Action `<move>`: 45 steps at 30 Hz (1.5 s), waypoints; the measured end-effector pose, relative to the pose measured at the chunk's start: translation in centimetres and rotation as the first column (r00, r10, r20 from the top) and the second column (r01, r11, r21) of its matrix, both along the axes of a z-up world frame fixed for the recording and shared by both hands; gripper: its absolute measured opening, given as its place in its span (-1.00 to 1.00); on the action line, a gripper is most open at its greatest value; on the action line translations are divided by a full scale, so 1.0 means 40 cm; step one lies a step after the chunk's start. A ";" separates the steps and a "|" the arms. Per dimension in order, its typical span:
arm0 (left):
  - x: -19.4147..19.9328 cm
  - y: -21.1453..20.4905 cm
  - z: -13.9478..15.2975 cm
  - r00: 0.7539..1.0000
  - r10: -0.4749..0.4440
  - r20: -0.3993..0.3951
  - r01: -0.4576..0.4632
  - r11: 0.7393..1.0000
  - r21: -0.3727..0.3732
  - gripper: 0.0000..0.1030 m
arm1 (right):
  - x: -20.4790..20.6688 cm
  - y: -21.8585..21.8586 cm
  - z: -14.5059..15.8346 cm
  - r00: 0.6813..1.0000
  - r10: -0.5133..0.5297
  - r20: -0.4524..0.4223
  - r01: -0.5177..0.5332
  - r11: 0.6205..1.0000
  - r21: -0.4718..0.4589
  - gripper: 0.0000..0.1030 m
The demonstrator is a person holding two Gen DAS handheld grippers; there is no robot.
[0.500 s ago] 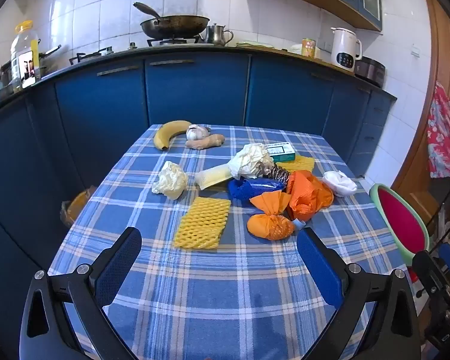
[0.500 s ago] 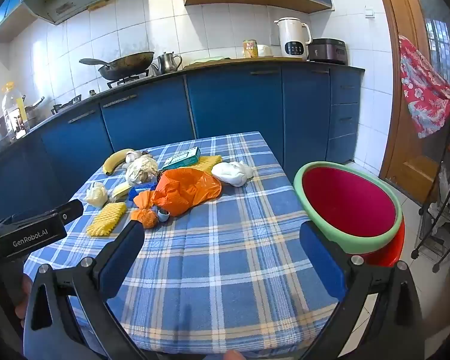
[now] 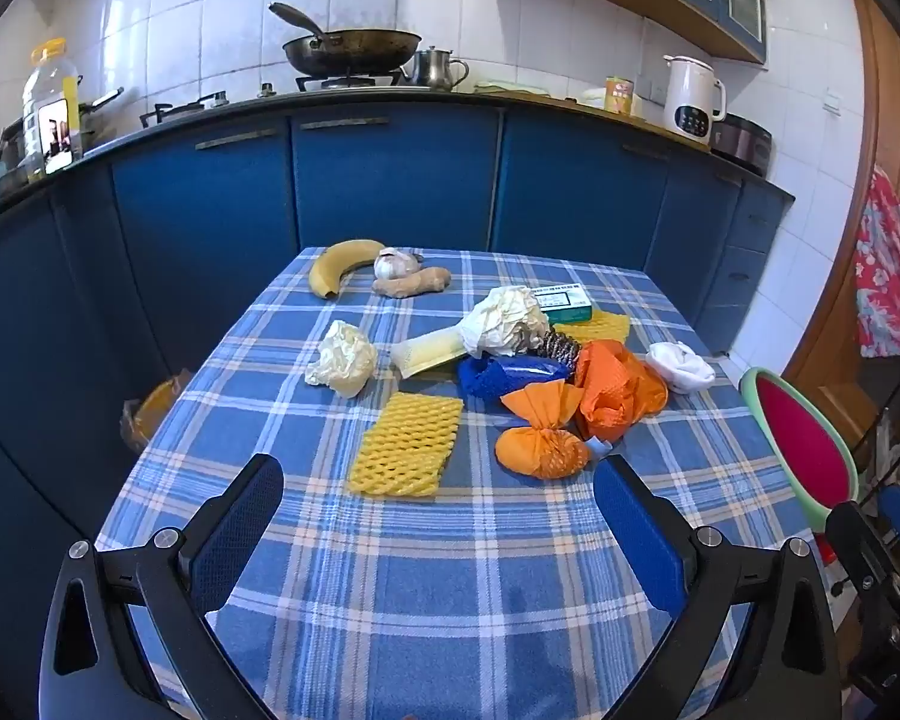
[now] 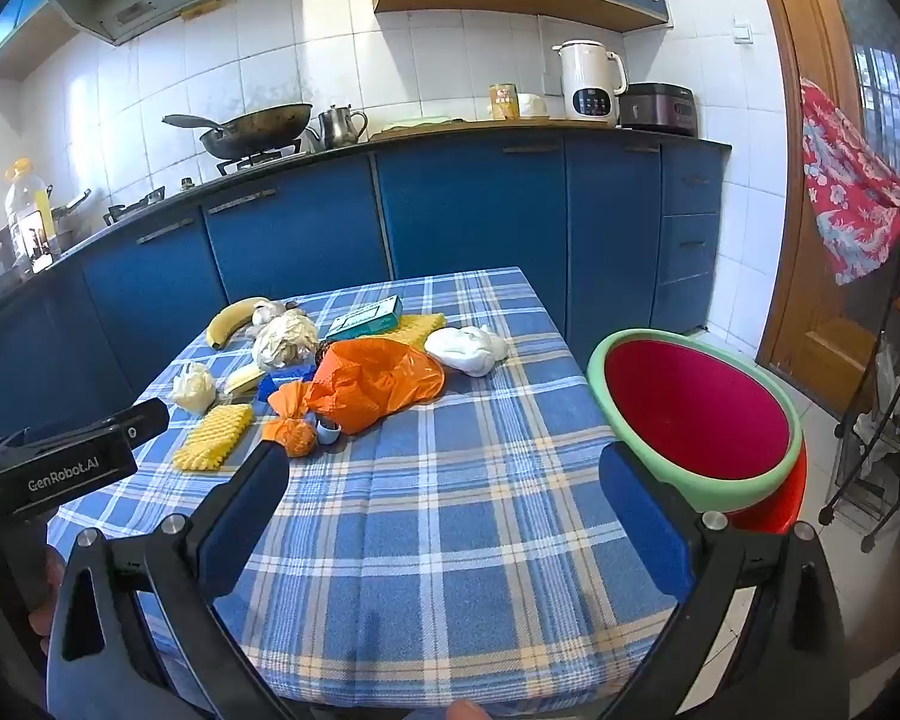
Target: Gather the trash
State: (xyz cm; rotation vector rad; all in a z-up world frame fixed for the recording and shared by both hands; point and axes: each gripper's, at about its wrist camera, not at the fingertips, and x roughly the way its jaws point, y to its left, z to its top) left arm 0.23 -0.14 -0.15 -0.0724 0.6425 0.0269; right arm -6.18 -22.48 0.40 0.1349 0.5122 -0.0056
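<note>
The left gripper (image 3: 438, 516) hangs above the near part of the bench (image 3: 450, 600), its blue pads spread wide apart with nothing between them. Just beyond it, at about 12 o'clock, lies a yellow foam net (image 3: 407, 446) flat on the checked cloth. At 1 o'clock sits a knotted orange bag (image 3: 540, 438), touching a larger crumpled orange bag (image 3: 621, 390) behind it. A blue wrapper (image 3: 510, 373) lies between the net and the orange bags. Farther out are a crumpled white paper ball (image 3: 342, 358) at 11 o'clock, a bigger wad of white paper (image 3: 507, 322), a pale yellow packet (image 3: 429, 351), a green-and-white box (image 3: 564, 303) and a white cloth lump (image 3: 681, 366) at 2 o'clock. At the far edge rest a banana (image 3: 339, 267), a garlic bulb (image 3: 395, 264) and a ginger root (image 3: 413, 283).

The right gripper (image 4: 444, 519) is likewise spread open and empty over the near right part of the bench. At 2 o'clock from it, just off the bench edge, stands a green-rimmed red basin (image 4: 696, 408). The trash pile lies at its 11 o'clock, well apart from the basin.
</note>
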 end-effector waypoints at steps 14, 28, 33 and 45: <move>-0.006 0.007 0.003 1.000 -0.003 0.000 0.003 1.000 0.000 0.99 | -0.002 0.002 0.002 1.000 -0.002 0.001 0.002 1.000 -0.007 0.97; -0.006 0.007 0.003 1.000 -0.005 0.001 0.005 1.000 0.000 0.99 | -0.003 0.003 0.002 1.000 -0.001 0.005 0.001 1.000 -0.010 0.97; -0.007 0.007 0.003 1.000 -0.004 0.000 0.004 1.000 -0.001 0.99 | -0.003 0.003 0.003 1.000 -0.001 0.004 0.001 1.000 -0.011 0.97; -0.005 0.009 0.004 1.000 -0.005 0.000 0.005 1.000 -0.001 0.99 | -0.005 0.003 0.003 1.000 -0.001 0.006 0.001 1.000 -0.012 0.97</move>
